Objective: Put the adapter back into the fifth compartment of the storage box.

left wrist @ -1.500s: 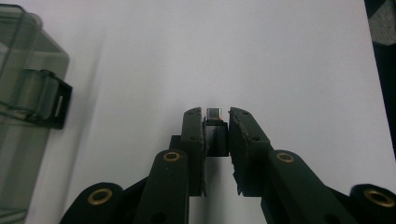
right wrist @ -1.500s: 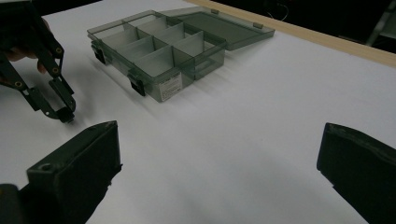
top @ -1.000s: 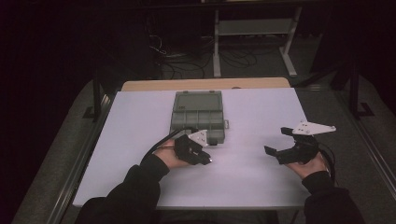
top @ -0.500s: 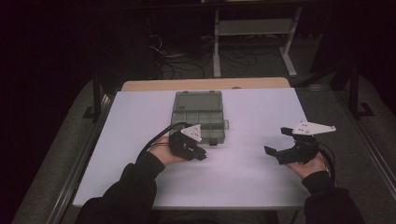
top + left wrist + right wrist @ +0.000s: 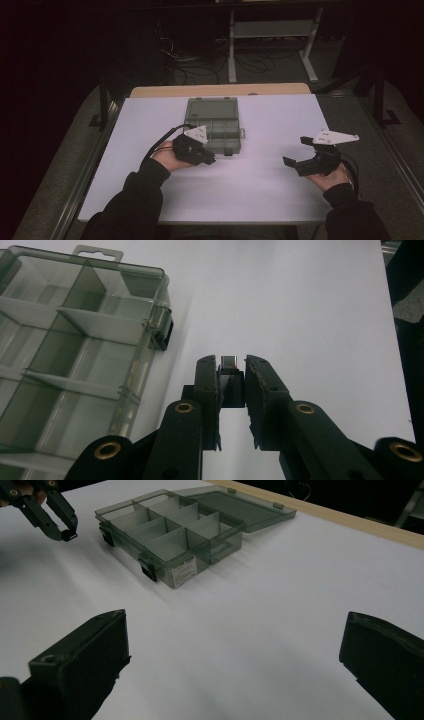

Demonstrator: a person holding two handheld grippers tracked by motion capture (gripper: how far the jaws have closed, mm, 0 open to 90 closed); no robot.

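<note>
A smoky clear compartment box [image 5: 212, 122] lies open at the middle of the white sheet, its lid folded back on the far side. My left gripper [image 5: 212, 161] hovers by the box's near left corner. In the left gripper view the box [image 5: 75, 350] sits to the left, and the left gripper [image 5: 231, 365] is shut on a small black plug with a metal tip [image 5: 230, 385]. My right gripper [image 5: 296, 151] is at the right of the table, open, with nothing between its fingers. In the right gripper view the box [image 5: 170, 535] is ahead, with the left gripper [image 5: 65, 532] at the upper left.
A white sheet [image 5: 270, 190] covers the table, with a wooden edge [image 5: 220, 90] along the far side. Beyond the table stand a metal frame [image 5: 270, 35] and loose cables [image 5: 195, 65] on the dark floor. The box's compartments look empty.
My left hand has lifted and drifted a little left and away from the person, still gripping the small plug. The right hand has stayed put.
</note>
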